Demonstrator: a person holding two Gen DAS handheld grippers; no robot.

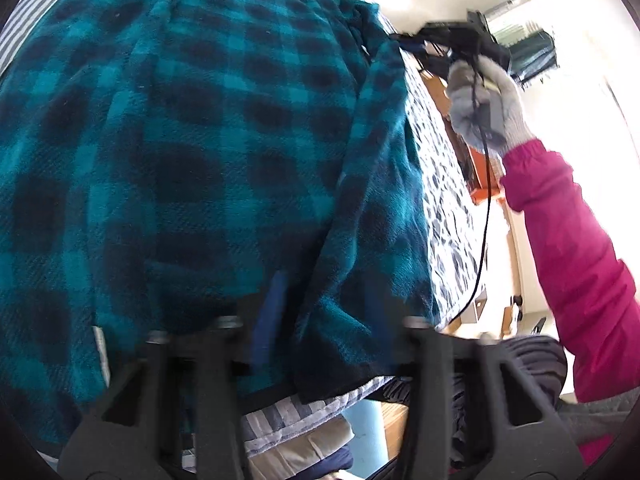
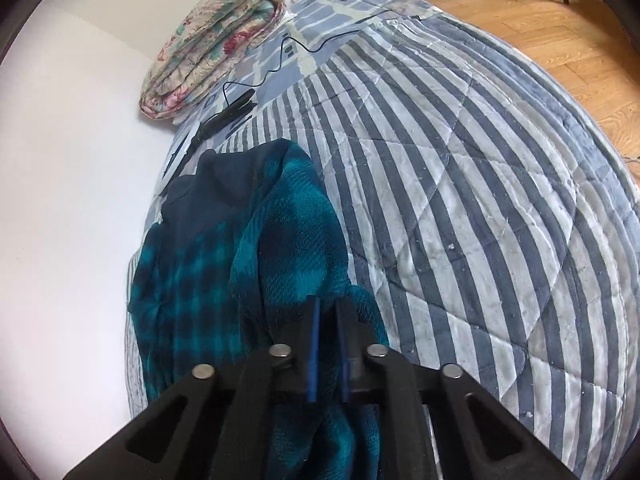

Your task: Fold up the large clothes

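Plaid garment (image 2: 288,240), right claw (image 2: 326,312) clamped on it

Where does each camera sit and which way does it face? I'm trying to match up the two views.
Left wrist: on the left gripper, angled down at the teal plaid garment; gloved hand and pink sleeve show.
Right wrist: on the right gripper, angled down along the striped quilt toward a folded floral blanket.
Shared: garment and quilt.
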